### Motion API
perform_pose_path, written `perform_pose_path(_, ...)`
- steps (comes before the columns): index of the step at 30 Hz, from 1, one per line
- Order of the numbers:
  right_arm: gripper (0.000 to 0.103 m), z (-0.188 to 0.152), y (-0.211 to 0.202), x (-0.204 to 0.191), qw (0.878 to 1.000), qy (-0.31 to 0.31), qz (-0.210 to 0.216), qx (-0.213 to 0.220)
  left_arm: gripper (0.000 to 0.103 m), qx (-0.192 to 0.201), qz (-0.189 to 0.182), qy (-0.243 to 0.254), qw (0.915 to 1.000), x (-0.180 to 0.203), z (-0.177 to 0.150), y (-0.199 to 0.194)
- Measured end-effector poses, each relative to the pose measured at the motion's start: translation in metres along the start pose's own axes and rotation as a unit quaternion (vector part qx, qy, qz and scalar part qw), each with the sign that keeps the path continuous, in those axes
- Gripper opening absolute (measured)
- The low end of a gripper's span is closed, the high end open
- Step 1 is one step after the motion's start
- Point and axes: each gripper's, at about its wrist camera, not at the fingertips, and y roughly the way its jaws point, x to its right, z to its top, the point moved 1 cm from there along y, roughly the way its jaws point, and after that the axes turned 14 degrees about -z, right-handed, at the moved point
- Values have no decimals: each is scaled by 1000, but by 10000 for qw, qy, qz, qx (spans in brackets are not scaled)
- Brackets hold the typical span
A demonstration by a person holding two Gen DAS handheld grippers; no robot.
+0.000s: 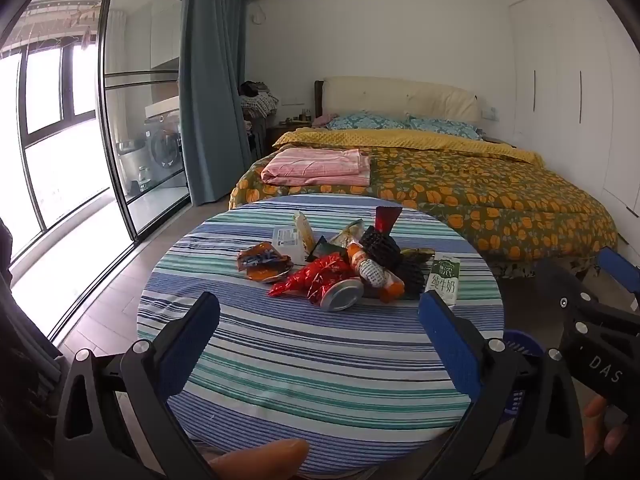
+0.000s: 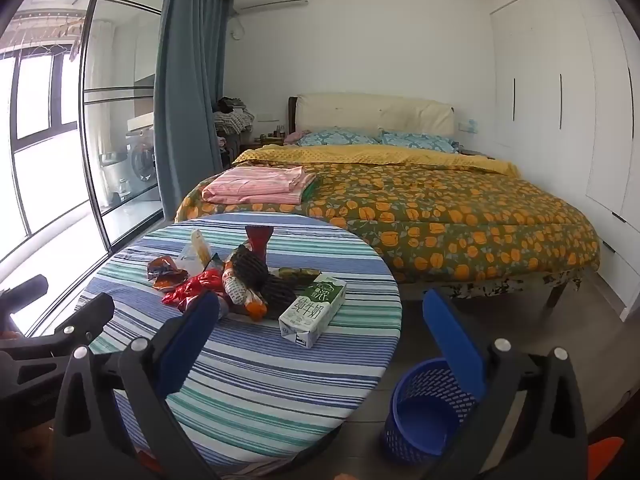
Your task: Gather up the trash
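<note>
Table: round top (image 1: 320, 360) under a cloth striped blue, green and white, standing at the foot of a bed (image 1: 480, 200) with an orange-flowered cover.
Trash pile: heap of litter near the middle of the table, toward its far side.
Milk carton: green and white box (image 2: 314, 312) lying on its side at the right edge of the heap, the piece nearest the right gripper.
Red wrapper: crinkled red foil (image 1: 316, 278) at the front of the heap, touching a silver tin lid (image 1: 343, 299) that leans beside it.
Orange packet: flattened orange and blue packet (image 1: 262, 265) at the left of the heap, slightly apart from the red wrapper.
Black mesh: dark netted sleeves (image 1: 380, 248) piled in the middle, with a dark red packet (image 1: 387, 218) standing upright behind them.
Bin: blue perforated basket (image 2: 424, 412) on the floor just right of the table, upright, nothing visible inside.
Left gripper: fingers spread wide (image 1: 319, 332) over the bare cloth, short of the heap, nothing between the blue pads, tilted down.
Right gripper: fingers also spread wide (image 2: 332, 328), nothing between them; left pad in front of the heap's near edge, right pad above the bin.
Hands: fingertip (image 1: 260, 456) of the person at the lower edge of the left view.
Room: grey-blue curtain (image 1: 212, 80) and glass sliding door to the left, white wardrobe on the right.
</note>
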Motion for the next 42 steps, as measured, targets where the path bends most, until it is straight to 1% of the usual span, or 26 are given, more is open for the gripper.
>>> perform_pose_path(1,99,0,0,0,10000,-1,-3,7,99,4,-1,5,10000,0,0,-1)
perform_pose_path(2,99,0,0,0,10000,-11,-2,6,99,-93,-13,-54,9999,-1,0,1)
perform_pose_path(13,99,-1,4,-1,10000,-28,20,-18,99,-75,39,3,10000,0,-3,2)
perform_pose_path(14,99,-1,-1,6,10000,6,-11,24,99,-76,38,13,10000,5,-8,3)
perform_pose_path(16,99,0,-5,4,10000,7,-9,24,99,-60,41,22,10000,7,-11,5)
perform_pose_path(19,99,-1,-1,7,10000,17,-12,23,99,-58,19,7,10000,9,-15,5)
perform_pose_path(29,99,-3,-1,4,10000,-17,-21,42,99,-103,-33,-36,9999,8,-8,5)
perform_pose_path(42,99,-2,-1,4,10000,-11,-28,41,99,-123,-76,-49,9999,10,-8,0)
